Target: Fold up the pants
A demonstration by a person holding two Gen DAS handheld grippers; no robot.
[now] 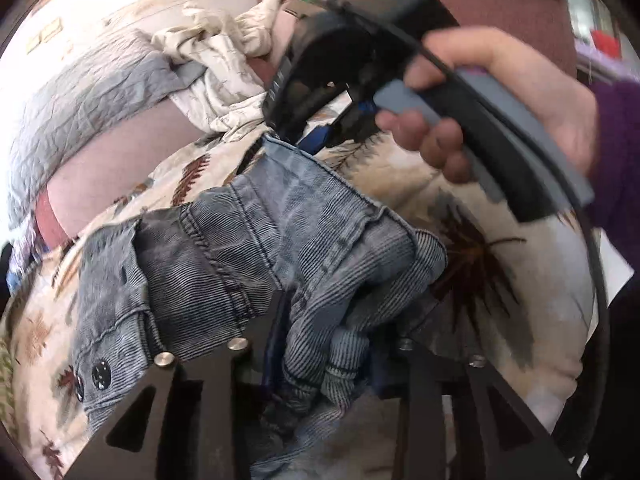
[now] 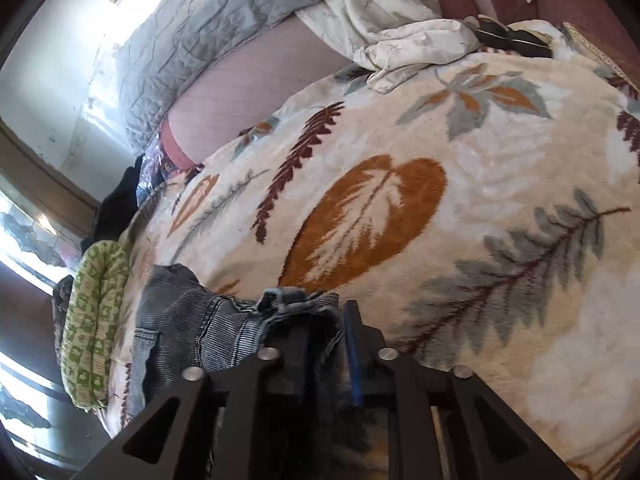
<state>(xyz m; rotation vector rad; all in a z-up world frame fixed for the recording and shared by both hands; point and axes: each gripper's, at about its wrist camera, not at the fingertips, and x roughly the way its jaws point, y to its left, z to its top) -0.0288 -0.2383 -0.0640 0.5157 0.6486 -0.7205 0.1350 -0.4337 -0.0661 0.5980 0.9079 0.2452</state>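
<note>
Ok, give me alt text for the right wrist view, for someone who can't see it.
The right gripper is shut on a bunched edge of the blue-grey corduroy pants, which lie on a cream fleece blanket with a leaf print. A green patterned cloth sits at the left edge.

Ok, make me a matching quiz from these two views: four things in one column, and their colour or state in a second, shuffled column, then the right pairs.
Things:
1. pants
2. blanket
3. quilt
4. left gripper

Colour or state:
A. grey, crinkled, by the wall
B. shut on bunched cloth
C. cream with a leaf print
D. blue-grey ribbed denim

Pairs: 1-D, 2-C, 3-A, 4-B
</note>
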